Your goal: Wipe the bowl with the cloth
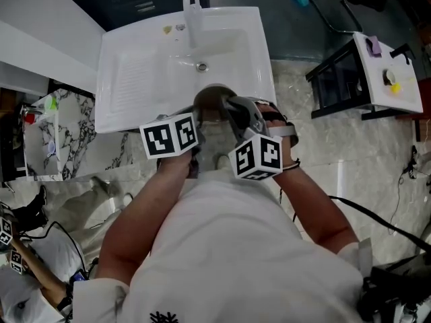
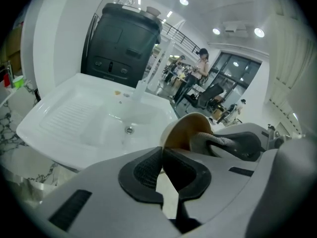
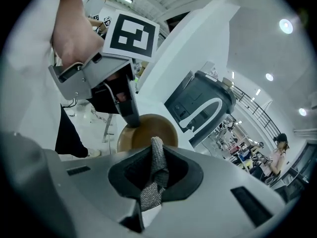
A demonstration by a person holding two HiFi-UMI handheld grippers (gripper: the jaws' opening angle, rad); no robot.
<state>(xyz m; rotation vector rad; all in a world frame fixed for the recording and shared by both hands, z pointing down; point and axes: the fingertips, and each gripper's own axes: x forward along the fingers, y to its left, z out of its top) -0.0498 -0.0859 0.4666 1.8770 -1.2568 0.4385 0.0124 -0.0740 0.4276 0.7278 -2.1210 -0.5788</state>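
Observation:
A brown bowl (image 1: 213,97) hangs over the front edge of the white sink (image 1: 135,79). My left gripper (image 1: 196,116) is shut on the bowl's near rim, and in the left gripper view the rim sits between the pads of the left gripper (image 2: 162,151), with the bowl (image 2: 184,132) tipped on its side. My right gripper (image 1: 237,110) is shut on a grey knitted cloth (image 3: 152,187). In the right gripper view a fold of that cloth stands up between the right gripper's (image 3: 158,152) jaws, right at the bowl (image 3: 144,129). The cloth (image 2: 212,141) rests against the bowl's inside.
The sink has a white tap (image 1: 193,9) and a drain (image 1: 201,66). A marble-patterned counter (image 1: 47,136) is at the left. A dark stand with a white top (image 1: 387,73) is at the right. Cables (image 1: 377,217) run over the pale floor.

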